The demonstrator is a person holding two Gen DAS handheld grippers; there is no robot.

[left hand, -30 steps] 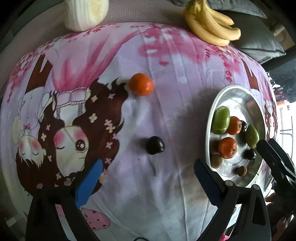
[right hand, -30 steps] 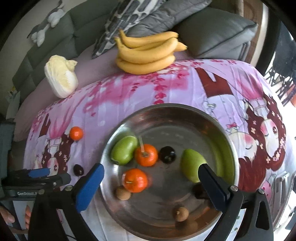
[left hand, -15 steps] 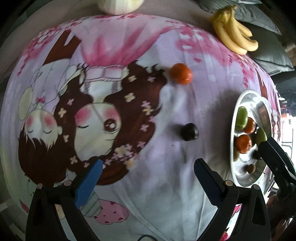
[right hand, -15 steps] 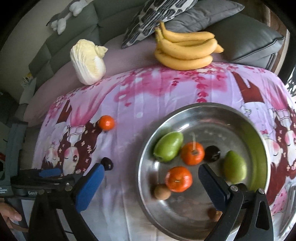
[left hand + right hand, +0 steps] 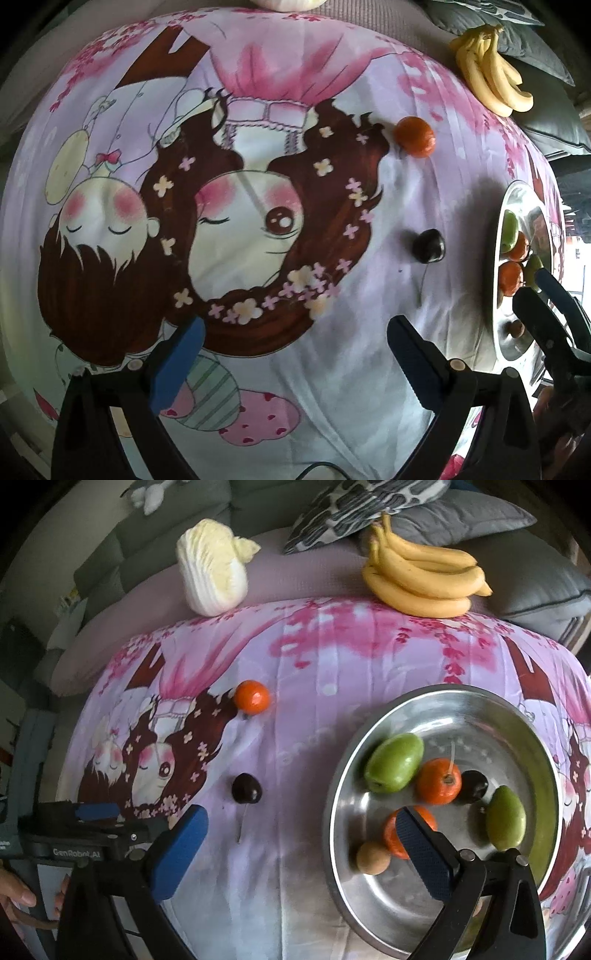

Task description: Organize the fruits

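Left to right, with the steel bowl as landmark. Farthest left of the bowl, the left tongs hang over the printed cloth, fingers apart and empty. Between them and the bowl lie two loose fruits: an orange on the far side and a dark plum on the near side, both well apart from the bowl's rim. The right tongs hang over the bowl's near-left rim, fingers apart and empty, one finger partly hiding a fruit inside.

The bowl holds, left to right: a small brown fruit, a green mango, two oranges, a second dark plum and a second green mango.

Beyond the bowl, off the cloth, rest a cabbage and a banana bunch.

Judged progress: most small fruit is gathered; the loose orange and plum remain, and possibly the bananas.
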